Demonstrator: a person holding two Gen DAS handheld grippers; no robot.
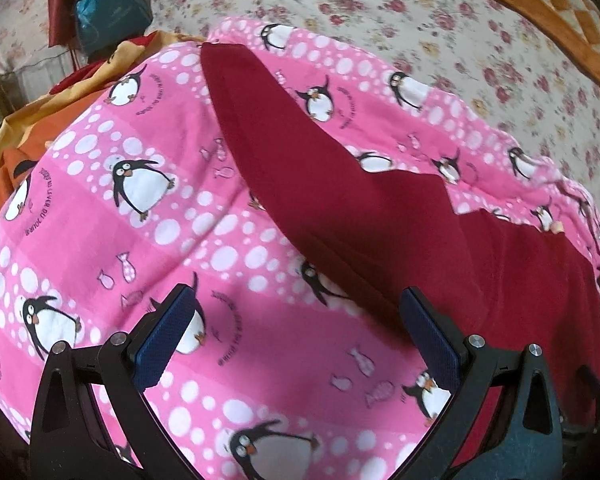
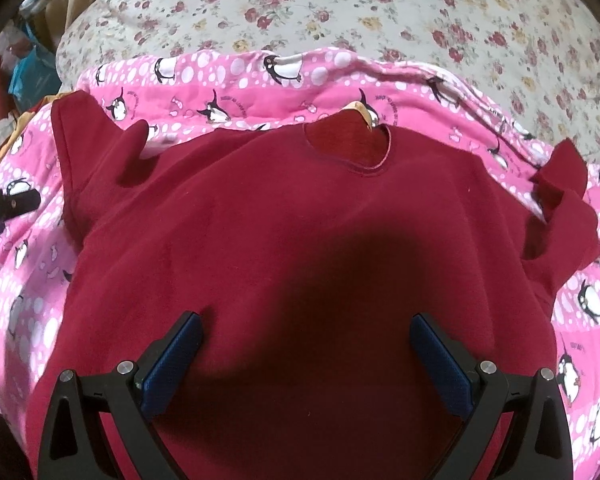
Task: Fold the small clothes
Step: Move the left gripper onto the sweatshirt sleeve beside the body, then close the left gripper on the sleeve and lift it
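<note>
A soft dark-red fleece top (image 2: 292, 240) lies flat on a pink penguin-print blanket (image 1: 112, 216) covering the floral bed (image 2: 300, 8). Left gripper (image 1: 300, 336) and right gripper (image 2: 306, 360) hover, fingers spread apart, empty.

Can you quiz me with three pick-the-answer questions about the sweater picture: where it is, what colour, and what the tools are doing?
1. Where does the dark red sweater lie?
A. On the pink penguin blanket
B. On a bare wooden floor
C. Inside a basket

2. What colour are the pads on the right tool?
A. Yellow
B. Blue
C. White

3. What state is the left tool in?
A. Shut on a sleeve
B. Shut on the blanket
C. Open, holding nothing

Answers:
1 A, pink penguin cloth shows all around the sweater.
2 B, both inner pad faces are blue.
3 C, its two fingers stand wide apart with only blanket and sleeve seen beyond them.
</note>
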